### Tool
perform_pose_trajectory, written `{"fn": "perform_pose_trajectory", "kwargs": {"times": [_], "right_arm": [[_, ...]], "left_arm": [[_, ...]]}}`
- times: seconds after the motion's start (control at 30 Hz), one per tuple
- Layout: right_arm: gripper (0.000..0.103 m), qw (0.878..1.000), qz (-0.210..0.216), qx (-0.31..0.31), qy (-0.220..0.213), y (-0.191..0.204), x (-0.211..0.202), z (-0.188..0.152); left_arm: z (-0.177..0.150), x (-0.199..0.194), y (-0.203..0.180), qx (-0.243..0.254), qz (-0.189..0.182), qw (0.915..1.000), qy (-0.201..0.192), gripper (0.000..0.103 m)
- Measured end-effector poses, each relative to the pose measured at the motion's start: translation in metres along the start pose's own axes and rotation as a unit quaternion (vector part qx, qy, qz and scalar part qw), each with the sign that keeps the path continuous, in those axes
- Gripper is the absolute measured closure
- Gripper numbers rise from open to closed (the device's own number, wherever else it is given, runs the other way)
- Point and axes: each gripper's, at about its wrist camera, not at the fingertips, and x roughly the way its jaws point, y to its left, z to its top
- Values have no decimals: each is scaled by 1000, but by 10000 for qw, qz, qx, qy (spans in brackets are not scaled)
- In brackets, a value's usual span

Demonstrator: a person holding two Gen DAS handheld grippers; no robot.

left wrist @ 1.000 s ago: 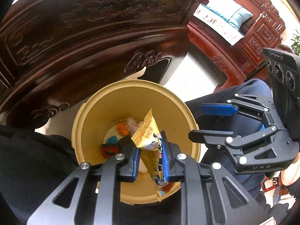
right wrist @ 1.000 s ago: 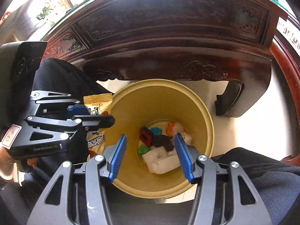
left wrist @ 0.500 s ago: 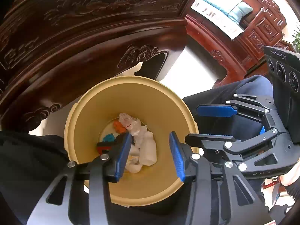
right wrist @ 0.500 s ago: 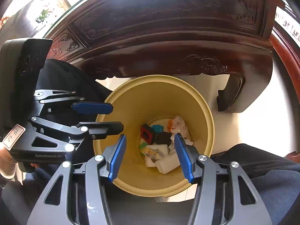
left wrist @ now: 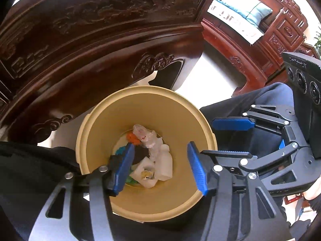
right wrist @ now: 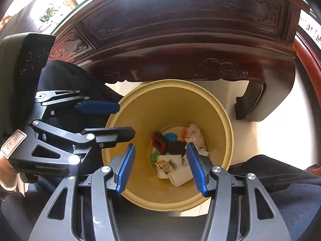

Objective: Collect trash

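Several scraps in yellow bin [left wrist: 94, 140], white bottle [left wrist: 165, 165], perhaps crumpled plastic [left wrist: 145, 135], left claw [left wrist: 159, 167] opening, empty, right claw [right wrist: 160, 167] spread, empty

Bin [left wrist: 96, 132] mouth open above, carved table [left wrist: 100, 46] (overhanging) behind

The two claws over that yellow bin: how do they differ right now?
1. The left claw is opening its jaws; the right claw holds its jaws at a steady gap.
2. In the right wrist view the left claw reaches in sideways over the bin's rim, while the right claw looks straight down inside.

Both are empty, have blue pads, and hang above the trash in the yellow bin.
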Motion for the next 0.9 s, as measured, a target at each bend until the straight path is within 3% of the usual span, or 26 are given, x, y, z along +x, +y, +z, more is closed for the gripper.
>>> {"fn": "perform_pose_trajectory", "kwargs": {"times": [0.17, 0.27, 0.57, 0.73, 0.9], "right_arm": [[51, 9999, 49, -76, -128, 8, -7, 3], [51, 9995, 35, -178, -249, 15, -14, 6], [51, 9952, 47, -630, -747, 45, -38, 29], [51, 9893, 70, -892, -1152, 60, -54, 46], [50, 9806, 77, -1135, -1598, 74, -71, 70]], "left_arm": [[-2, -9, 8, -115, 37, 9998, -139, 38], [-4, -19, 13, -196, 24, 9995, -264, 38], [-6, -64, 29, -420, 313, 9946, -898, 28], [3, -102, 38, -518, 603, 9871, -1387, 26], [18, -138, 46, -595, 899, 9759, -1899, 14]]}}
